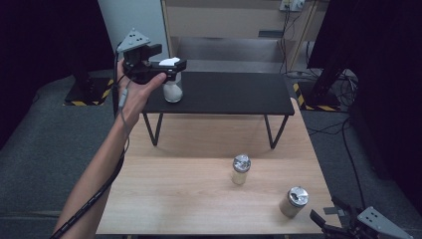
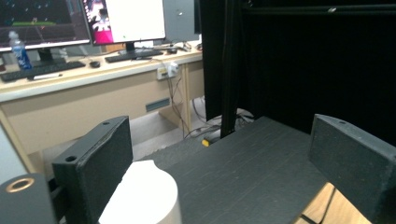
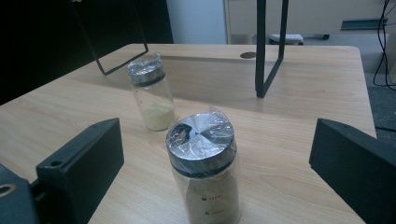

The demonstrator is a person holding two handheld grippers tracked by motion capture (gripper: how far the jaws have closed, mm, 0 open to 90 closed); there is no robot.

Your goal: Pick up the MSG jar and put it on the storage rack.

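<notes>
A clear glass jar with a white lid [image 1: 172, 89], part-filled with white powder, stands upright on the near left of a black raised shelf. In the left gripper view its lid [image 2: 140, 198] sits low between the spread black fingers [image 2: 95, 168], just beside the left-hand one, with a wide gap to the right-hand one; no pad presses on it.
</notes>
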